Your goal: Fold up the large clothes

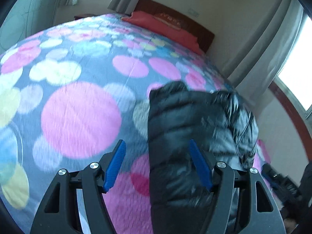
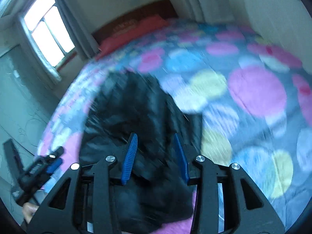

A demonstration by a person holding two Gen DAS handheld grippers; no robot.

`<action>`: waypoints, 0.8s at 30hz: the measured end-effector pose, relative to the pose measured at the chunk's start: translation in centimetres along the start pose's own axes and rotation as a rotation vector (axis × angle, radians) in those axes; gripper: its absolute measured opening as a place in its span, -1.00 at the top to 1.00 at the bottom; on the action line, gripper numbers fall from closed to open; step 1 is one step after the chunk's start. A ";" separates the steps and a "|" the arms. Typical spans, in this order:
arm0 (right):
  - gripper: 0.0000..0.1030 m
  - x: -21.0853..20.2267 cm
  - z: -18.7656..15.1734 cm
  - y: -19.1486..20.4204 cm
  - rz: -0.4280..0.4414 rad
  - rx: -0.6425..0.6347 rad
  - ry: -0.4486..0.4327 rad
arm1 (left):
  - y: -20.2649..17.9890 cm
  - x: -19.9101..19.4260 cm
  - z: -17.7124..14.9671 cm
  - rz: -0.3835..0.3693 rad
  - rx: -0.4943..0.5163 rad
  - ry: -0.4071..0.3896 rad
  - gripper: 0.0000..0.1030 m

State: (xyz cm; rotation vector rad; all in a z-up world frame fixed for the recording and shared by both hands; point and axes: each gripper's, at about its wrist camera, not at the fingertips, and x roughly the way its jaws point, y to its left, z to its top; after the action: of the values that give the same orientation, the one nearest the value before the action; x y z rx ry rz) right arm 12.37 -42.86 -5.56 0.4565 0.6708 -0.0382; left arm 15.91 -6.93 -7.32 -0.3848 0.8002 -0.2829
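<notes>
A black puffer jacket lies bunched on a bed with a coloured-dot bedspread. My left gripper is open and empty above the jacket's left edge; its right blue pad is over the jacket, its left pad over the bedspread. In the right wrist view the jacket lies under my right gripper, which is open and empty above it. The left gripper also shows in the right wrist view at the lower left. Both views are blurred by motion.
Red pillows and a dark wooden headboard are at the far end of the bed. Windows with curtains flank the bed. The bedspread stretches wide to the right of the jacket.
</notes>
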 end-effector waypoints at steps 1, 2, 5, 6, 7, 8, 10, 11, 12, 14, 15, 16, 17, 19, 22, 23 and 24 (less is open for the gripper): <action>0.24 0.0 0.7 0.7 0.018 -0.015 -0.009 | -0.2 0.0 0.6 -0.007 0.001 -0.006 -0.31; 0.24 0.2 1.7 1.7 0.036 -0.038 -0.016 | -0.6 0.1 1.4 -0.019 -0.005 -0.016 -0.31; 0.25 1.9 3.9 3.4 0.072 -0.091 -0.028 | -1.9 1.1 2.7 -0.057 -0.005 -0.023 -0.31; 0.25 3.2 4.5 3.7 0.077 -0.103 -0.011 | -2.1 1.7 3.0 -0.061 -0.004 -0.015 -0.31; 0.25 4.2 4.9 3.7 0.083 -0.107 0.002 | -2.4 2.6 3.0 -0.064 -0.006 0.003 -0.31; 0.26 5.3 4.9 3.5 0.085 -0.108 0.023 | -2.5 3.3 3.1 -0.064 -0.013 0.018 -0.31; 0.34 7.1 4.8 2.9 0.056 -0.107 0.057 | -2.5 5.1 2.6 -0.061 -0.043 0.064 -0.31; 0.49 7.9 4.5 2.4 0.038 -0.096 0.077 | -2.3 5.7 2.4 -0.058 -0.054 0.080 -0.31; 0.55 8.6 4.1 1.7 0.016 -0.079 0.093 | -2.2 6.7 2.0 -0.057 -0.072 0.110 -0.31; 0.66 9.6 3.4 0.7 0.009 -0.049 0.109 | -1.8 8.1 1.3 -0.056 -0.111 0.144 -0.40; 0.67 9.9 3.0 0.4 0.009 -0.041 0.112 | -1.7 8.3 1.1 -0.043 -0.117 0.146 -0.42; 0.69 10.5 2.5 -0.1 0.013 -0.028 0.119 | -1.7 8.7 0.9 -0.037 -0.117 0.149 -0.44; 0.70 11.0 2.0 -0.5 0.015 -0.023 0.119 | -2.0 9.0 0.7 -0.018 -0.097 0.148 -0.45; 0.72 11.7 1.4 -0.8 0.017 -0.022 0.116 | -2.5 9.2 0.3 0.008 -0.066 0.136 -0.46; 0.77 12.6 0.6 -1.4 0.017 -0.020 0.100 | -2.9 9.8 -0.4 0.043 -0.030 0.119 -0.50; 0.80 12.7 0.3 -1.5 0.012 -0.020 0.092 | -3.0 9.9 -0.5 0.050 -0.020 0.115 -0.51; 0.81 12.9 0.0 -1.5 0.005 -0.023 0.083 | -3.0 10.1 -0.8 0.059 -0.008 0.109 -0.51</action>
State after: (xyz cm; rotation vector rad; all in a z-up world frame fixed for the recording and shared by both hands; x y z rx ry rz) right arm 22.22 -42.76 -13.94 0.4390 0.7510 -0.0066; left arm 21.73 -13.71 -12.91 -0.3547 0.9184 -0.2478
